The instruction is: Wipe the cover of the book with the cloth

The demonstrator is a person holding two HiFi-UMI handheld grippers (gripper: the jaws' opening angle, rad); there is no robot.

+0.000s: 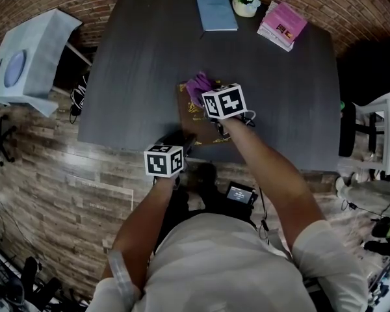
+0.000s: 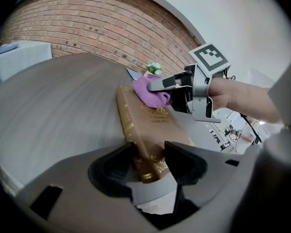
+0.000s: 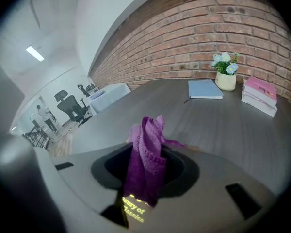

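At mid-frame in the head view, by the table's [image 1: 136, 57] lower edge, the book [image 1: 205, 130] runs up-down, my left claw [image 2: 148, 161] clamped on its lower end while my right claw [image 3: 145, 164] pinches the cloth [image 3: 146, 154] against its upper end.

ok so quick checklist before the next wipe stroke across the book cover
1. Cloth gripped: ok, the purple cloth is pinched in the right gripper.
2. Cloth on cover: ok, it rests on the far end of the brown book.
3. Book steadied: ok, the left gripper has its jaws closed on the book's near end.
4. Stroke path: ok, nothing lies on the cover between the cloth and the left gripper.
5. Book fully on the table: cannot tell, its near end sits by the front edge.
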